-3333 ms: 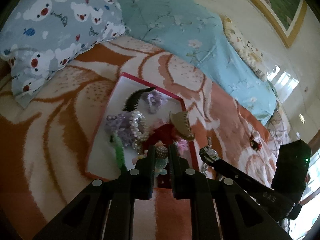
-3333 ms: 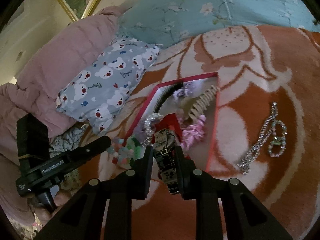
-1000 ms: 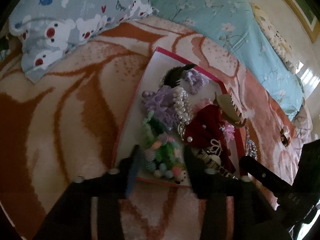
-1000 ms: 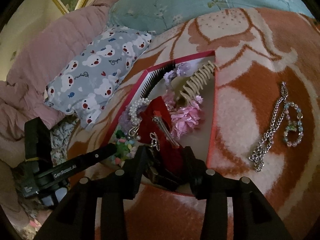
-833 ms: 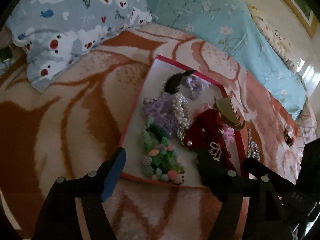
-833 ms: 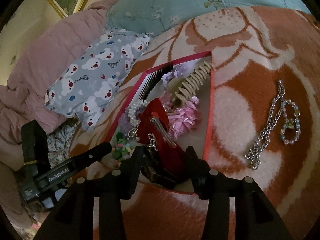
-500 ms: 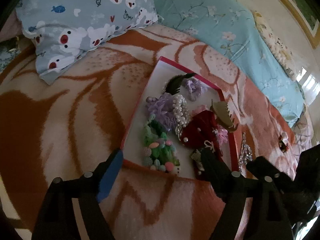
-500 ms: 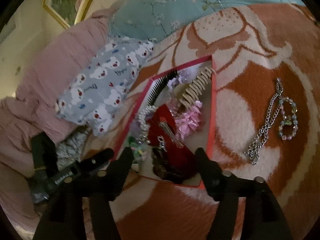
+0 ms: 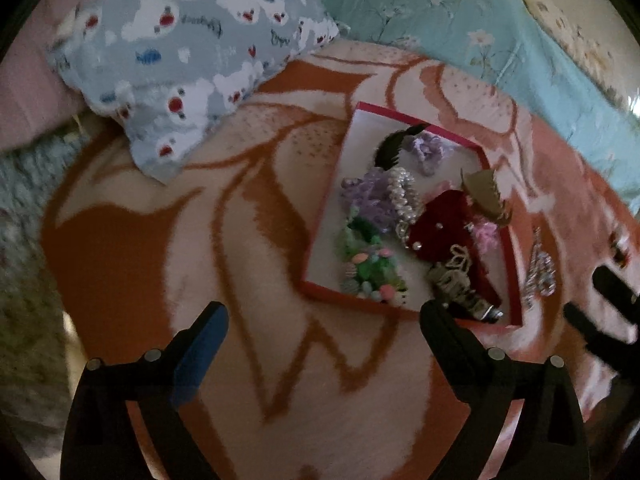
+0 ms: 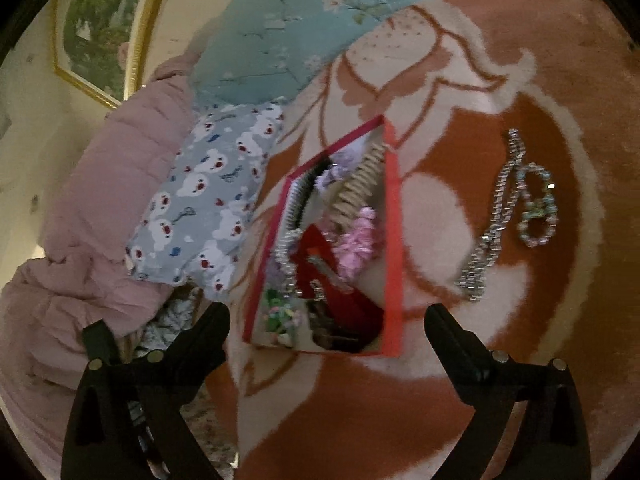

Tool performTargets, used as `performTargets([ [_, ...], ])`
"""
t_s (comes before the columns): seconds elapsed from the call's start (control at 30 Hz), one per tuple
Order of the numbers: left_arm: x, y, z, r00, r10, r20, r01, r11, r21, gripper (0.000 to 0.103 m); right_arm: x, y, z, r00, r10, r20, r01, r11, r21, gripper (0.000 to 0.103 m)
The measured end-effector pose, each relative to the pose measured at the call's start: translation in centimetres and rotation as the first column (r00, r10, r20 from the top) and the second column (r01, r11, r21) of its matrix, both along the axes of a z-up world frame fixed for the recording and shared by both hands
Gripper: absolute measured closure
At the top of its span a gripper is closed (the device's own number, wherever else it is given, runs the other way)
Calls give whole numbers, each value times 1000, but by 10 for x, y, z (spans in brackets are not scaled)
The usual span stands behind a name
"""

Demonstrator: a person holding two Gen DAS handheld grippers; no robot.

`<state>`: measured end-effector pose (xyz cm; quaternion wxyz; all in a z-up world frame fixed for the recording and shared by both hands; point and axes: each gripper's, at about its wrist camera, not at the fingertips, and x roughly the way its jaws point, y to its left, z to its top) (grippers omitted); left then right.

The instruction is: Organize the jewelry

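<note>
Red-rimmed tray [image 9: 362, 112] lies flat on the orange-and-cream blanket [image 9: 248, 280], near the bed's head end, just below the bear-print pillow [image 9: 192, 60] and the pale blue floral pillow [image 9: 460, 20]; tray crowded: black comb [image 9: 390, 146] and lilac scrunchie [image 9: 428, 152] toward its far edge; pearl strand [image 9: 404, 196] and dark red bow [image 9: 440, 232] mid-tray with a tan claw clip [image 9: 484, 196] against the right rim; pastel bead cluster [image 9: 372, 276] and wristwatch [image 9: 460, 292] at the near edge.

Left gripper [image 9: 322, 318] hovers above the blanket short of the tray's near rim, jaws opening wide, nothing between them; right gripper [image 10: 328, 320] likewise, jaws spreading, empty, tray's near corner showing in the gap.

Silver chain [image 10: 496, 220] and beaded bracelet [image 10: 538, 208] lie on bare blanket right of the tray, touching each other; pink quilted bedding [image 10: 100, 200] bunched beyond the bear pillow.
</note>
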<state>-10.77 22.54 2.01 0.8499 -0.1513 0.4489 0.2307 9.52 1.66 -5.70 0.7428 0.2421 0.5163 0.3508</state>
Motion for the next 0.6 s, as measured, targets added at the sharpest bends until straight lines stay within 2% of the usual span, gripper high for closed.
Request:
performTargets([
  [0.13, -1, -19, 14, 999, -12, -48, 19, 990, 140, 4, -2, 0, 21, 997, 14, 70, -5, 993, -119, 4],
  [0.23, -3, -29, 24, 998, -16, -56, 27, 980, 199, 1, -7, 7, 42, 989, 65, 135, -38, 980, -197, 3],
  [0.43, -11, -32, 43, 999, -27, -38, 34, 979, 199, 1, -20, 25, 80, 944, 206, 256, -109, 932, -346, 1],
  [0.6, -19, -31, 69, 999, -49, 16, 44, 978, 204, 1, -28, 51, 103, 877, 370, 308, -208, 868, -452, 1],
])
